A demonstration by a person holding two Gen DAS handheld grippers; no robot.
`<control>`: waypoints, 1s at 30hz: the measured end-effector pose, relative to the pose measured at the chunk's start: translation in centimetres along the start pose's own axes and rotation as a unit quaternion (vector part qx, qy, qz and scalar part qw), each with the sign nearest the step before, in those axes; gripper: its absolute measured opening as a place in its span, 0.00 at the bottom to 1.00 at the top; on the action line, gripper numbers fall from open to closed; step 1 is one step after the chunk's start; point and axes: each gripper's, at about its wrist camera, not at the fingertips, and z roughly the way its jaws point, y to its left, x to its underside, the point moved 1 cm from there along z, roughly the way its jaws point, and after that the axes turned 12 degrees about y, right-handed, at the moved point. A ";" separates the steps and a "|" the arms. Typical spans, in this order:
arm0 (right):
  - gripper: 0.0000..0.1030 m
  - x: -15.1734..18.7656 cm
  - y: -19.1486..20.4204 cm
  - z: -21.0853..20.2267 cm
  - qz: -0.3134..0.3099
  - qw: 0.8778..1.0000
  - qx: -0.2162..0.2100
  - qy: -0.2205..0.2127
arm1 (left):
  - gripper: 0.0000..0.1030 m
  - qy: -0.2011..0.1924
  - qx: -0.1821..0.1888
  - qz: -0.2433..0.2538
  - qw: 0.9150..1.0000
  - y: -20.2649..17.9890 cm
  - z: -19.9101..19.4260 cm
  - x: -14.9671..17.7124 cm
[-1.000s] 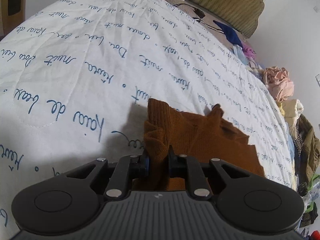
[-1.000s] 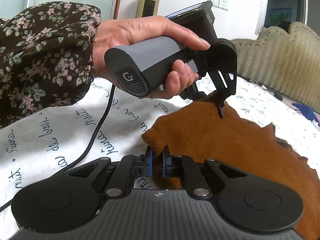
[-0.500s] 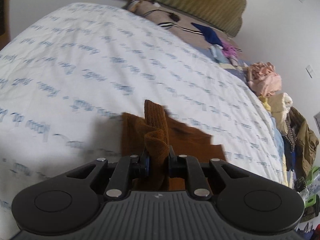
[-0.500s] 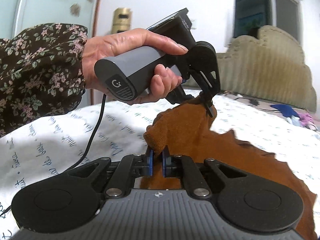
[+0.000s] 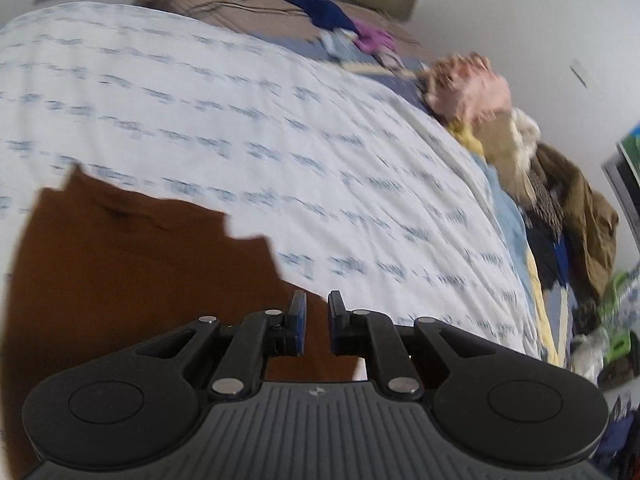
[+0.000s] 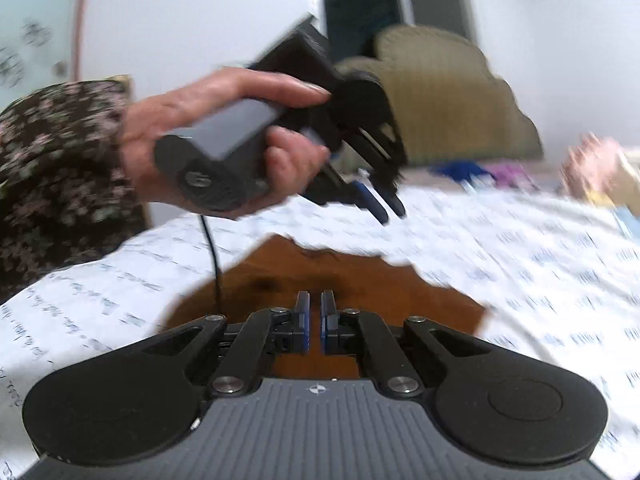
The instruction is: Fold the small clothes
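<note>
Currently the brown garment (image 5: pixel 132 280) lies flat on the white printed bedspread (image 5: pixel 280 128), and neither gripper holds it. The left gripper (image 5: pixel 317 320) shows a narrow gap between its jaws, which are closing with only air between them; the cloth is seen beneath, not pinched. The right gripper (image 6: pixel 315 318) has its jaws drawn together on nothing, above the near part of the garment (image 6: pixel 340 280). In the right wrist view the person's hand (image 6: pixel 224 136), floral sleeve (image 6: pixel 56 176) behind it, carries the left gripper clear of the cloth.

Risks, as judged:
- The far edge of the garment looks ragged and uneven in both views; a fold made on it as it lies would likely come out crooked.
- The cable (image 6: pixel 212 256) hanging from the left gripper drapes over the near side of the cloth and could drag or ruck it when the hand travels.
- Both views are blurred, so an edge picked now could be missed or taken with bedspread underneath.

Surroundings: a heap of other clothes (image 5: pixel 520 152) runs along the right side of the bed, well apart from the garment. A padded headboard (image 6: pixel 448 96) stands at the far end. Nothing lies between the grippers and the cloth except the cable.
</note>
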 end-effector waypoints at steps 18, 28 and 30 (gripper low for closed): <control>0.52 -4.3 -11.2 15.3 0.340 0.875 -0.306 0.159 | 0.11 -0.124 -0.048 -0.003 0.991 12.6 -11.0 18.1; 0.53 -5.8 -8.5 21.1 0.324 0.877 -0.265 0.234 | 0.12 -0.142 -0.049 0.039 0.988 11.2 -8.3 21.7; 0.55 -5.9 -7.7 21.6 0.320 0.877 -0.267 0.241 | 0.12 -0.133 -0.058 0.034 0.989 11.7 -8.0 20.9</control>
